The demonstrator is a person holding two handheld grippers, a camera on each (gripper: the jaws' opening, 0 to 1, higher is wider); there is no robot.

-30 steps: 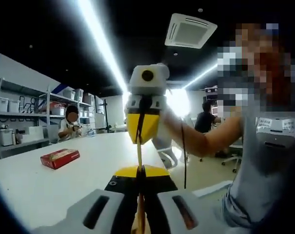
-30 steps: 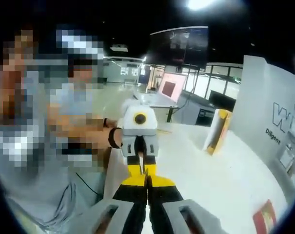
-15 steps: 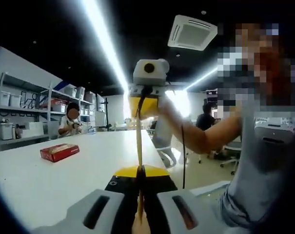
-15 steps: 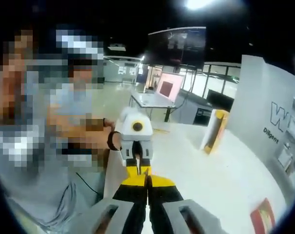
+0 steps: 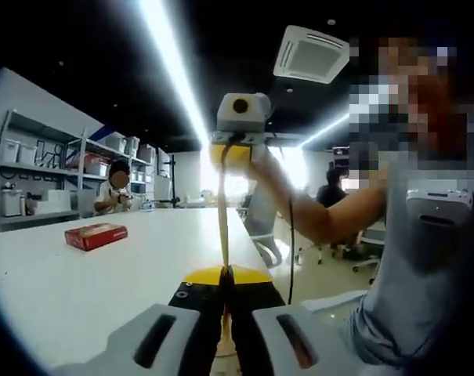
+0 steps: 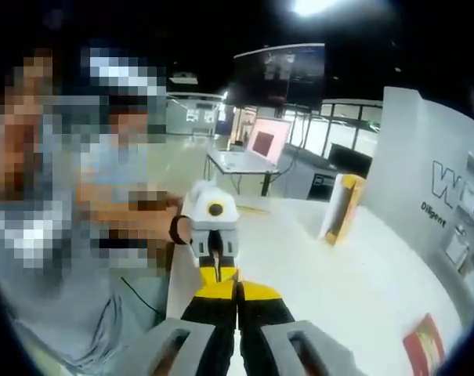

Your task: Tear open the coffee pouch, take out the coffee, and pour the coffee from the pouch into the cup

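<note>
White worktop. Red box. Thin yellow pouch. Yellow and black jaws on grey left hand-held gripper.

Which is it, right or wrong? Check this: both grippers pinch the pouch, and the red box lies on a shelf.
Wrong in one respect. The red box lies on the table, not on a shelf, as the left gripper view shows. The rest holds: the left gripper and the right gripper both pinch the pouch.
</note>
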